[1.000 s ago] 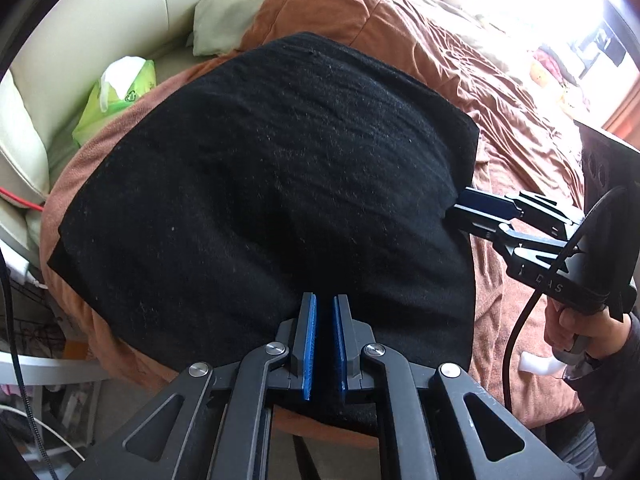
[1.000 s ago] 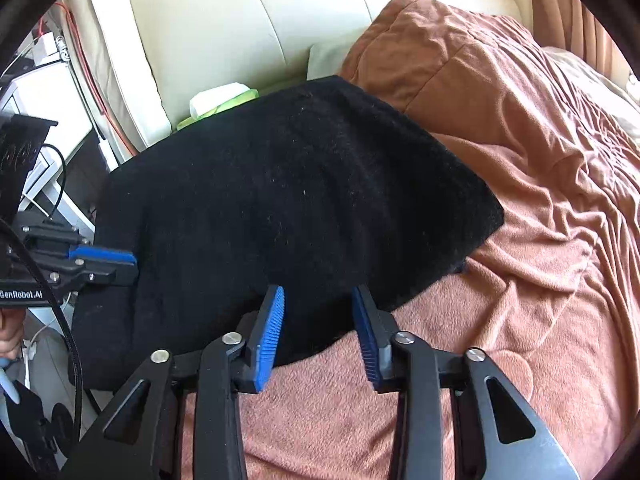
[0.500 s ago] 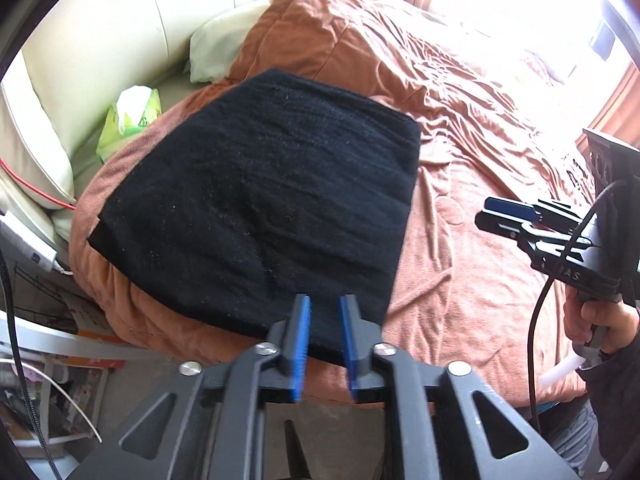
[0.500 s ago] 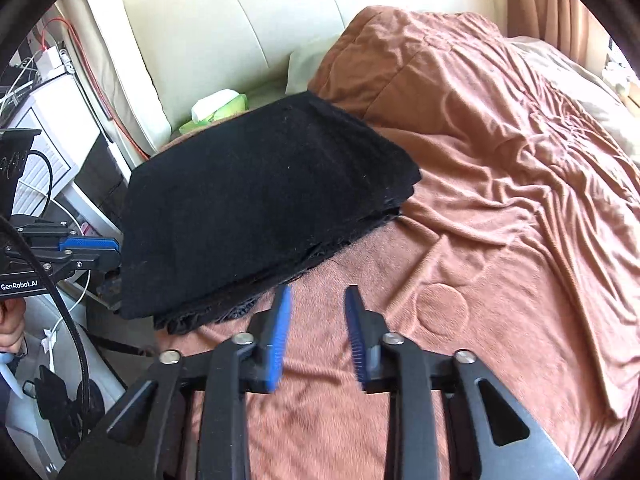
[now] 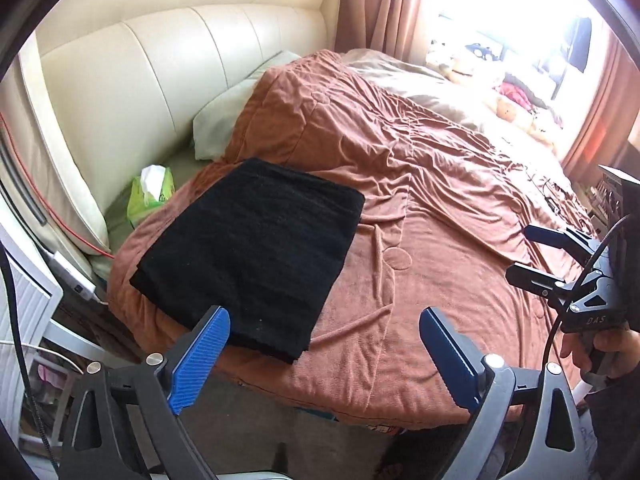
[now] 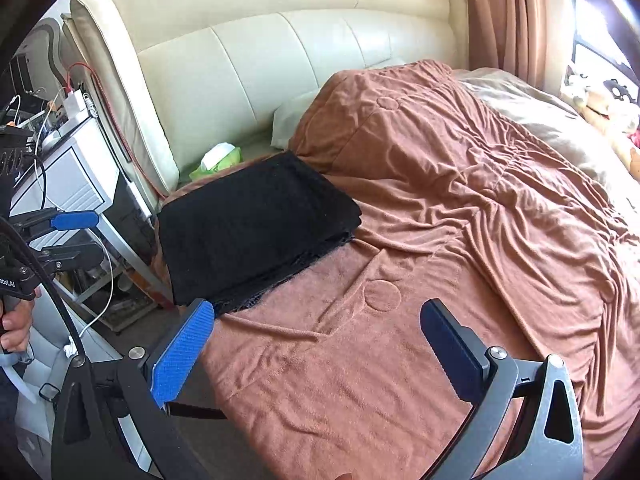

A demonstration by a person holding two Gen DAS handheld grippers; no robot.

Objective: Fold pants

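Folded pants [image 5: 252, 248] lie on blanket [image 5: 420, 240] near headboard [image 5: 132, 92].

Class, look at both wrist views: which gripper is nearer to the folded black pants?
Left. The left gripper hangs open right above the folded black pants' near edge; the right gripper hangs open over bare blanket beside them.

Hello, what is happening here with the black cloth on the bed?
A person holds a gripper in each hand and is folding black pants. The pants lie folded into a neat rectangle on the brown blanket, near the bed's corner. The left gripper and the right gripper have just been opening; both are wide open, empty, and clear of the pants. The fold looks finished.
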